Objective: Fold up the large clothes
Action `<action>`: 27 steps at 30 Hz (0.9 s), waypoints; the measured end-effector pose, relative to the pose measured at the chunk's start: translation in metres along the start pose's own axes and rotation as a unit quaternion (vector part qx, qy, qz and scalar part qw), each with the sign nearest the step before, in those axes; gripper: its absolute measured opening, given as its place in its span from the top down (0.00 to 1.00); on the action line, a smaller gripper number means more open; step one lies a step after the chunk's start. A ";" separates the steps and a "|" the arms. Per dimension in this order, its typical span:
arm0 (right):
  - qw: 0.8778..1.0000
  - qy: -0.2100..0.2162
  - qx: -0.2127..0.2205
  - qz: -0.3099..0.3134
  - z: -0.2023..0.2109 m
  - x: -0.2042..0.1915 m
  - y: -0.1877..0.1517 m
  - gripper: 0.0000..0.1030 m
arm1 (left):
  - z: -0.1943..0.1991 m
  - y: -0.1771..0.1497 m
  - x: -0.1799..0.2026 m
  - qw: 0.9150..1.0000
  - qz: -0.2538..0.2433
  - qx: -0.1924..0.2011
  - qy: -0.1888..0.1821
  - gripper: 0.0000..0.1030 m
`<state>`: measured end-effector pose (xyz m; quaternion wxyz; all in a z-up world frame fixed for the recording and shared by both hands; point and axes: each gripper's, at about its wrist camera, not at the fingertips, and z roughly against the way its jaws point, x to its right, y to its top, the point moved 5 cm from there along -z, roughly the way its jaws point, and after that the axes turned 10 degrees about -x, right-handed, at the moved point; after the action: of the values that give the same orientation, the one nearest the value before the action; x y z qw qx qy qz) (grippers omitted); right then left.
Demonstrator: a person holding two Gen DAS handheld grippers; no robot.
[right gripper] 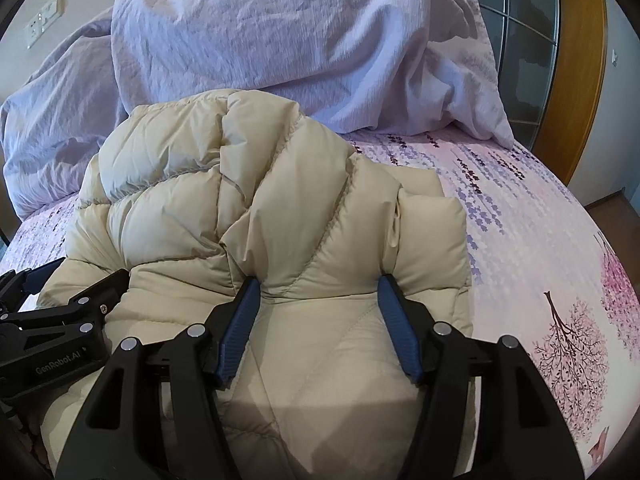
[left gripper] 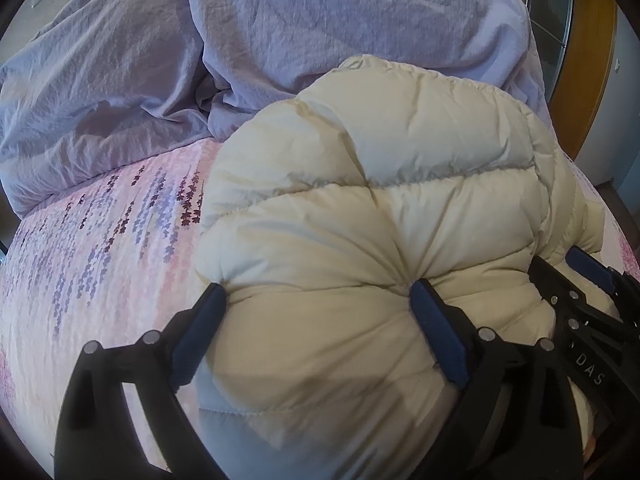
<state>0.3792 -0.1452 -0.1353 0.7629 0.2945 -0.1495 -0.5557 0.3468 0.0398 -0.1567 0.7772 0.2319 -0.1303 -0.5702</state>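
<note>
**Cream puffer jacket gripped at its near edge by both grippers**

A cream puffer jacket (left gripper: pixel 372 208) is seen bundled on a bed, lying on a pink sheet (left gripper: pixel 100 248) printed with purple flowers and, on the right side, pink trees. Behind the jacket, a rumpled lilac duvet (right gripper: pixel 280 40) is piled toward the head of the bed; the jacket's far edge is seen just in front of it.

The near edge of the jacket is held by both tools. The left gripper (left gripper: pixel 318 294) is spread fairly wide, and a thick fold of padding is pinched between its blue pads (left gripper: pixel 436 332), the fabric puckering at each tip. The right gripper (right gripper: pixel 318 286) is set somewhat narrower, and a bulge of the quilted lining and shell is squeezed between its pads (right gripper: pixel 396 320).

The two grippers are placed side by side, close together, each visible at the edge of the other's view. A wooden door frame (right gripper: pixel 576 80) with glass panes is seen at the right.
</note>
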 end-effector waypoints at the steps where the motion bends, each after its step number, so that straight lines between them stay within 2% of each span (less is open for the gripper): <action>1: 1.000 0.000 0.002 0.000 0.000 0.000 0.000 0.38 | 0.000 0.000 0.000 1.000 0.000 0.001 0.001 0.09; 17: 1.000 0.003 0.004 0.006 -0.003 -0.001 -0.001 0.38 | -0.002 -0.001 0.000 1.000 0.011 0.004 0.007 0.07; 27: 1.000 0.005 -0.011 0.009 -0.008 -0.001 0.000 0.37 | -0.006 0.000 -0.001 1.000 0.013 -0.004 0.008 0.07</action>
<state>0.3837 -0.1422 -0.1418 0.7720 0.2875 -0.1418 -0.5489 0.3488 0.0423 -0.1619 0.7864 0.2316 -0.1242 -0.5591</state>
